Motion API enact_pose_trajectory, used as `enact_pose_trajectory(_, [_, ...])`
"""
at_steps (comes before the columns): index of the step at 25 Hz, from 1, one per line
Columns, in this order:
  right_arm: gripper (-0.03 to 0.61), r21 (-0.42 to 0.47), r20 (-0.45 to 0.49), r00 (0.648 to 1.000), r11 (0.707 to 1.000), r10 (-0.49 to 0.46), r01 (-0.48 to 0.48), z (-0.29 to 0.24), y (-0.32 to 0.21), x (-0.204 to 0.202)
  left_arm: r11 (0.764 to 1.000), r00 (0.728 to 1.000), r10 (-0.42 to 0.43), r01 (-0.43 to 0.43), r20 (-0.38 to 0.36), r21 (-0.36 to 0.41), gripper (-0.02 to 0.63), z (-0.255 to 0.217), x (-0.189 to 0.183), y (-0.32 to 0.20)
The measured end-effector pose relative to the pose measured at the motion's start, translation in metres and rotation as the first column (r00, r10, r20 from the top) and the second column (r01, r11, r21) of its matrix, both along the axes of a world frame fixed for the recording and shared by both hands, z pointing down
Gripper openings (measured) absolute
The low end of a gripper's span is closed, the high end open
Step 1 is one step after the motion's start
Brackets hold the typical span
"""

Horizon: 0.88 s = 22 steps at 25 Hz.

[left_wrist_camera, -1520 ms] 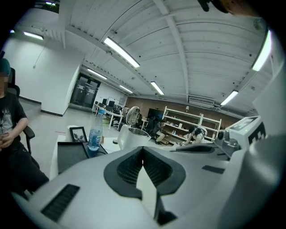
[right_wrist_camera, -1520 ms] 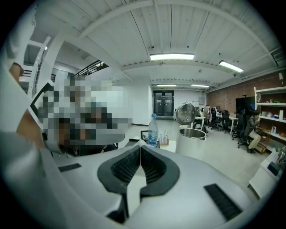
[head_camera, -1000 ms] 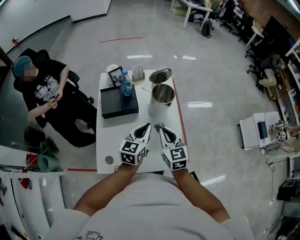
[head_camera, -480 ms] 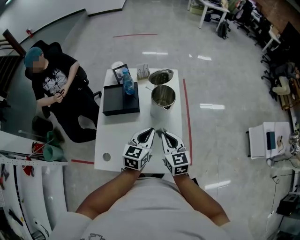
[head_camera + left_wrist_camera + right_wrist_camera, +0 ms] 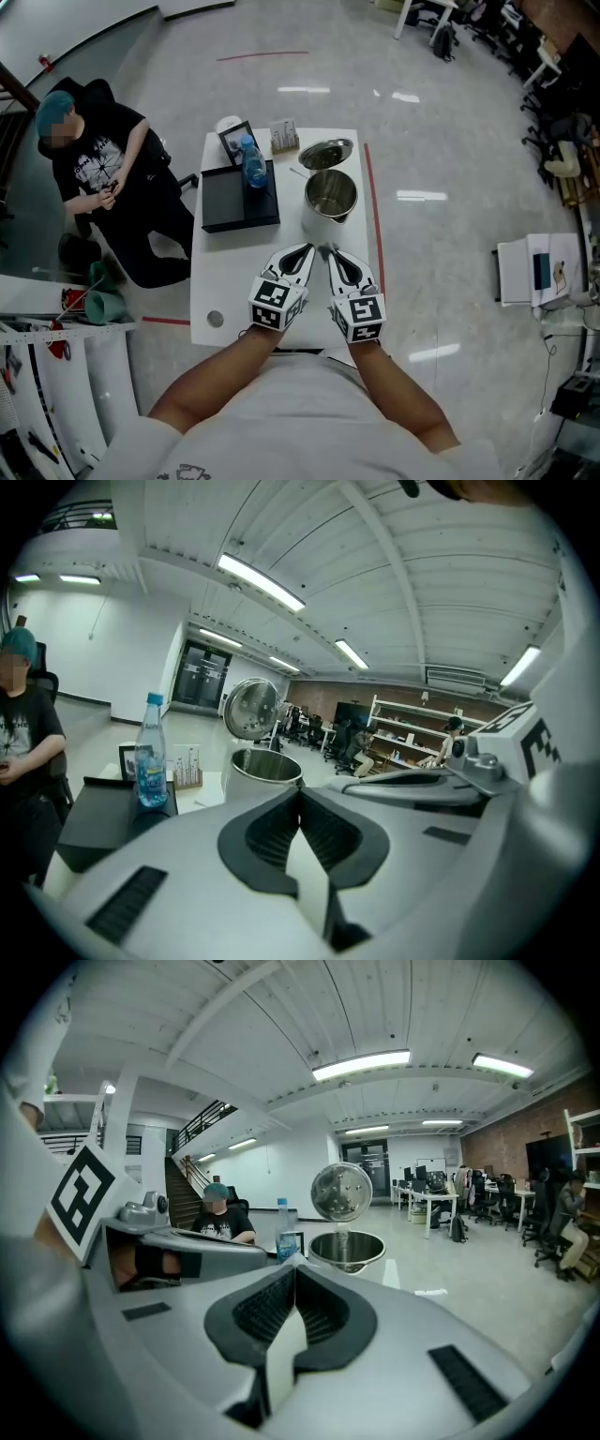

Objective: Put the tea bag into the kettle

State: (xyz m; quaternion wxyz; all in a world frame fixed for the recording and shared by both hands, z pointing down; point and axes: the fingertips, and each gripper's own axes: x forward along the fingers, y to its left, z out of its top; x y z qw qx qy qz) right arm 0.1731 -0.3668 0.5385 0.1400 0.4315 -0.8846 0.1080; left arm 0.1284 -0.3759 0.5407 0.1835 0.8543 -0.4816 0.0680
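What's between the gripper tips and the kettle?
Nothing but a short bare strip of table, per the head view. The left gripper and right gripper, both shut, point at the open kettle; their own views show nothing in front of it.

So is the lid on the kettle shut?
No, the kettle has its round lid flipped straight up above the rim, so the top is wide open.
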Motion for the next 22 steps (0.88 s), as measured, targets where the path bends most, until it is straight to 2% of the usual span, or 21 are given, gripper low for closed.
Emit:
enact_pose_trajectory(10, [0.012,0.032,0.023,0.998,0.998,0.055,-0.055,-0.025,-0.076,-0.003,0.999,1.000,0.027,-0.027,-0.008,0.045,0.011,-0.018,-0.004,-0.065])
enact_pose_trajectory(17, [0.014,0.005,0.017,0.997,0.998,0.070,-0.070,-0.022,-0.118,-0.005,0.998,1.000,0.018,-0.018,0.009,0.056,0.011,-0.017,-0.007,-0.105])
enact_pose_trajectory(22, [0.014,-0.009,0.002,0.997,0.997,0.071,-0.071,-0.014,-0.130,-0.004,0.999,1.000,0.018,-0.018,0.001,0.046,0.011,-0.015,-0.006,-0.116])
